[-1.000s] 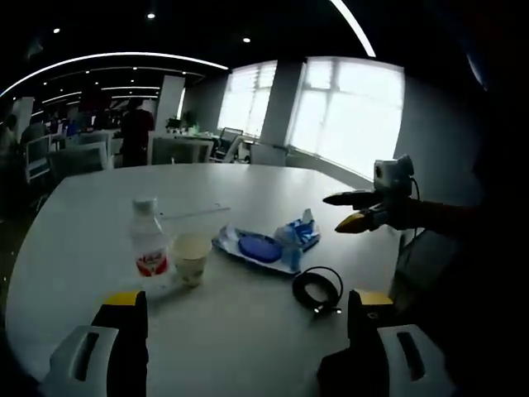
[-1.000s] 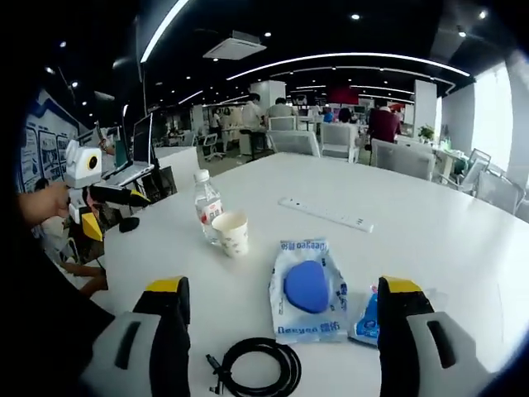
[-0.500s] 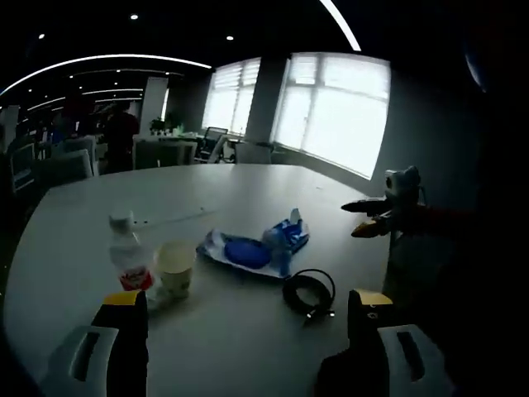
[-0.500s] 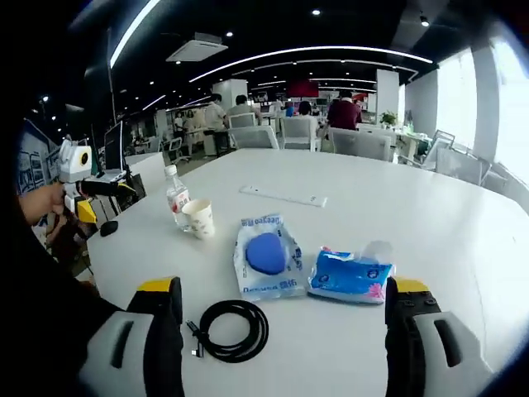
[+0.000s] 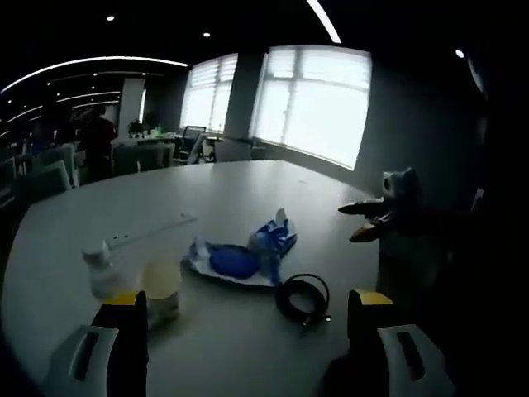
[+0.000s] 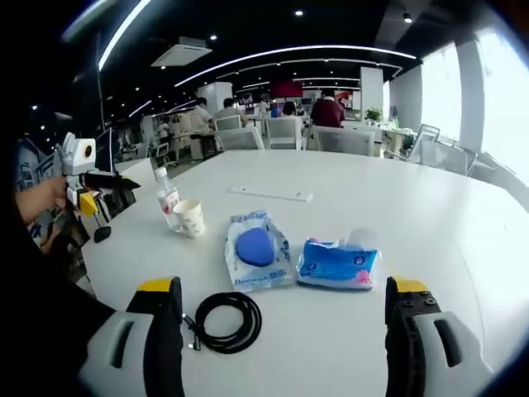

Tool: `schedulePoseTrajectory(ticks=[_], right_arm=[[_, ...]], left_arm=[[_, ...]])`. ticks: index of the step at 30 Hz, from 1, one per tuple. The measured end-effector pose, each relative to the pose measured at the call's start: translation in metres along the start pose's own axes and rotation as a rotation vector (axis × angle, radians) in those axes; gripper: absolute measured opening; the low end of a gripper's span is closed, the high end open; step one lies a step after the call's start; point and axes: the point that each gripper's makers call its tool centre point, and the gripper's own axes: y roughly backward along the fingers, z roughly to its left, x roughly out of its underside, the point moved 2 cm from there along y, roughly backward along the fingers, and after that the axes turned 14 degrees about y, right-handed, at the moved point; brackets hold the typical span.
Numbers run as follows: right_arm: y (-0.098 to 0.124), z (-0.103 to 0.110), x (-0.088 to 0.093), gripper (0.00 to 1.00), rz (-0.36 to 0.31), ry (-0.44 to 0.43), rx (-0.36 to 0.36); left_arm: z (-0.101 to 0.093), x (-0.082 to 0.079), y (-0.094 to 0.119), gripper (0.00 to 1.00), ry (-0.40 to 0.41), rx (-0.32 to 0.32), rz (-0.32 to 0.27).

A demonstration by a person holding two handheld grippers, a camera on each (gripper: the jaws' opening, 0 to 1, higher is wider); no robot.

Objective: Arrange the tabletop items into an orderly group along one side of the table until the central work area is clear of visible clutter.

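Clutter sits mid-table, nothing gathered yet: coiled cable (image 6: 221, 319) nearest, wipes pouch with blue disc (image 6: 256, 255) touching tissue pack (image 6: 337, 265), paper cup (image 6: 189, 217) beside water bottle (image 6: 168, 198), long white strip (image 6: 270, 194) farther back. Right gripper (image 6: 284, 339) hovers above white table (image 6: 463, 248), jaws spread wide, nothing held. Left gripper (image 5: 248, 347) likewise wide and empty, low near cup. Judgement: start with cable, close on whole coil so it doesn't unravel; keep bottle and cup upright; line everything along one edge.
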Motion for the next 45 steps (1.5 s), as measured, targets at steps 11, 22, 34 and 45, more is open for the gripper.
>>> schedulePoseTrajectory(ticks=[11, 22, 34, 45], right_arm=[[-0.004, 0.002, -0.003, 0.97, 0.005, -0.016, 0.007], [-0.016, 0.005, 0.003, 0.91, 0.032, -0.051, 0.005], [-0.032, 0.015, 0.014, 0.81, 0.06, -0.099, 0.001], [-0.046, 0.024, 0.019, 0.73, 0.091, -0.102, -0.012]], left_arm=[[-0.005, -0.031, -0.027, 1.0, -0.098, 0.033, 0.024], [-0.005, -0.047, -0.054, 0.97, -0.139, 0.068, 0.078], [0.006, -0.066, -0.091, 0.89, -0.168, 0.108, 0.131], [0.025, -0.073, -0.118, 0.78, -0.191, 0.085, 0.211]])
